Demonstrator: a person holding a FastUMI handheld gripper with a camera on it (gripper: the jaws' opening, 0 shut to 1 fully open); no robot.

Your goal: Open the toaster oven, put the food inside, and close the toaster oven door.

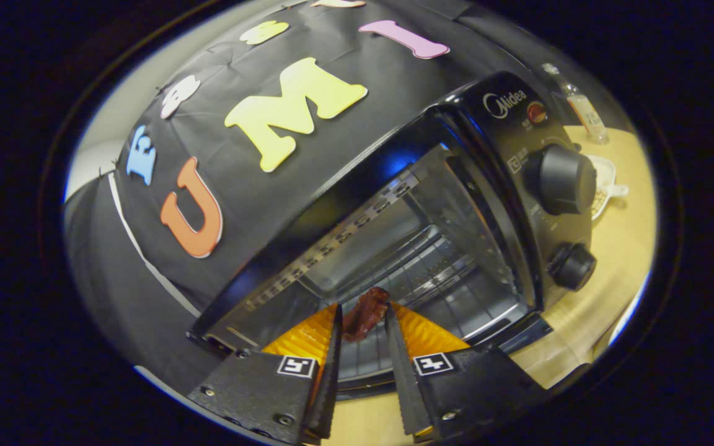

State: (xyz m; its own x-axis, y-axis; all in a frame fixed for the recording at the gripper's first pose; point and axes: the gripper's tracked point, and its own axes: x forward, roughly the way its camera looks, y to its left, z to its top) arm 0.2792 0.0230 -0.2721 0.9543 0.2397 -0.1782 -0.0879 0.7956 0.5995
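Far left: booth wall only, nothing in the path.

Toaster oven (394,204) dead ahead, tilted in frame from the gripper's roll. Door (357,371) already dropped open, lying flat under the fingers. Cavity mouth clear, wire rack (450,285) visible inside, running back and to the right.

Gripper (362,313) clamped on the food (366,313), a dark reddish-brown piece, pinched at the fingertips with both fingers pressing its sides. Long axis of the food roughly in line with the fingers, pointing into the cavity, far end sticking out past the tips. Food at the threshold of the opening, above the front of the rack; contact with the rack hard to judge, looks slightly above.

Key relation: rack straight ahead of and just below the food, so next move looks like a short push forward and down, then release. Upper edge of the opening well above the fingers, side walls apart from both. Main risk: fingers snagging the rack wires on lowering, or food sticking to a pad on release.

Right of cavity: control panel with upper knob (564,179) and lower knob (574,266), off the approach line. Beyond that, wooden table (623,248), a small white dish (605,179) and a clear bottle (583,108) behind the oven, irrelevant to the move.

Door closing not yet started.
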